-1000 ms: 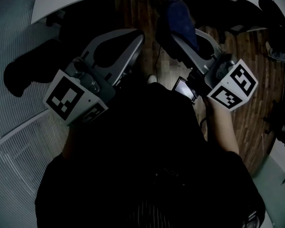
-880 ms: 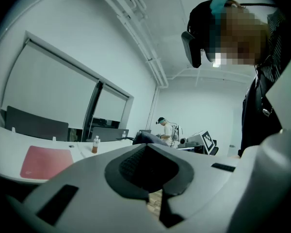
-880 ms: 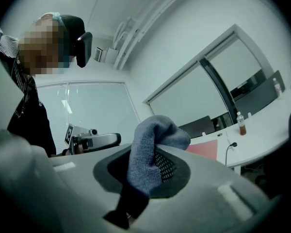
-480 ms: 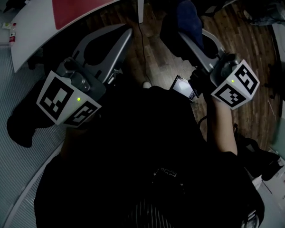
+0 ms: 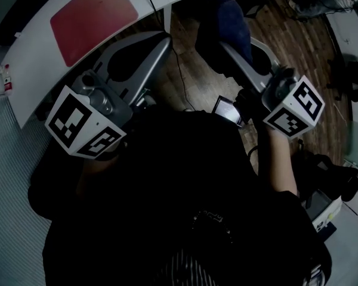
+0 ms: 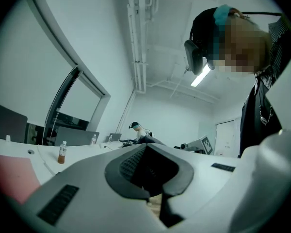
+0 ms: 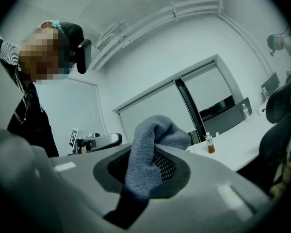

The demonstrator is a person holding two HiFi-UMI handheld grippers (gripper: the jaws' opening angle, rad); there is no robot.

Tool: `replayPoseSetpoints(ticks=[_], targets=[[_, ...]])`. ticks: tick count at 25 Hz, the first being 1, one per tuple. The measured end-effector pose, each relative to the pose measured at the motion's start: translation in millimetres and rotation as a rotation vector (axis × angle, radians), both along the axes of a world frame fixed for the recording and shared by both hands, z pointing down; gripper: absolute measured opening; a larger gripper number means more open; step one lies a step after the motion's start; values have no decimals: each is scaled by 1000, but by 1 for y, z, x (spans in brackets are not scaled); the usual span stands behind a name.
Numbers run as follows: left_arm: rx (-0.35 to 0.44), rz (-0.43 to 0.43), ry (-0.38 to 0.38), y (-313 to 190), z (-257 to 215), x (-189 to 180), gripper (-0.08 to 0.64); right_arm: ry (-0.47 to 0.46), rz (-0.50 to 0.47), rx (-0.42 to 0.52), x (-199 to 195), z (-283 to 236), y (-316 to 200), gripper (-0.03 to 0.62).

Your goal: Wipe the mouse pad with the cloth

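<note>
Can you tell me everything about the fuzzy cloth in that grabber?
The cloth is blue-grey and fuzzy, like a soft towel. It is bunched up and pinched between the shut jaws of the right gripper. A folded lump pokes out past the tips, and a tail runs back toward the camera. In the head view it looks dark blue, held up above the wooden floor.

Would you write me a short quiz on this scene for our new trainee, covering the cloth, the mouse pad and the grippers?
1. True or false: the left gripper holds the cloth.
2. The mouse pad on the desk is: A red, B blue, C green.
3. What sits between the left gripper's fingers?
Key: 1 false, the right gripper is shut on it; 2 A; 3 nothing, they are shut.
</note>
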State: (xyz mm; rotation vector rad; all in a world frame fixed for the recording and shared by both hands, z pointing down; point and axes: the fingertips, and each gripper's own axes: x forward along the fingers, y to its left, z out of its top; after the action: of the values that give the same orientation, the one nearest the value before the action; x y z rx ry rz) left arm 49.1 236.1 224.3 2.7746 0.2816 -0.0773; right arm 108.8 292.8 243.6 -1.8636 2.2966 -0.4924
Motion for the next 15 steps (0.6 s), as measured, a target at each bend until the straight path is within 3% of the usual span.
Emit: replayPoseSetpoints(ticks=[9,15], targets=[[-15,-5,3,-72,18,-37,8,24,-5,-30,-38,10,-86,61],[2,-91,-28,-115,23,-77,8,43,-76,-34,-81,4,-132,62]])
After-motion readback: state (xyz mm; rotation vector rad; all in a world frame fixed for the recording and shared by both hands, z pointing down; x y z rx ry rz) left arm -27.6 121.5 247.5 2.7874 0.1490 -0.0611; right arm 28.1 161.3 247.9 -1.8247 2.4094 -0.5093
